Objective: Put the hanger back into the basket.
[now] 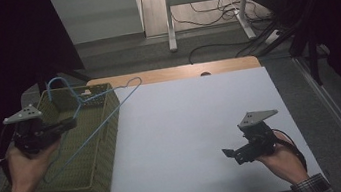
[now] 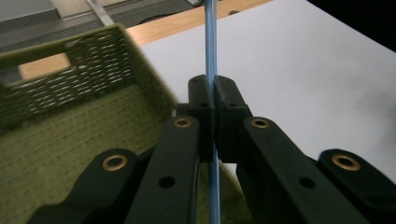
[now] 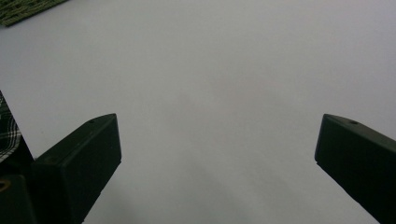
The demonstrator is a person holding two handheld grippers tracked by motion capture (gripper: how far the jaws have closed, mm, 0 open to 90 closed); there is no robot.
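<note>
Blue wire hanger [image 1: 92, 118] is held above the green woven basket [image 1: 99, 174] at the table's left edge, one shoulder corner reaching out over the white table surface [image 1: 189, 134]. Its wire is clamped between the closed jaws of the left gripper [image 1: 72, 123], seen running straight through the pads in the left gripper view [image 2: 211, 56]. Right gripper [image 1: 231, 155] is held low over bare table near the right side, jaws wide, nothing between them.
</note>
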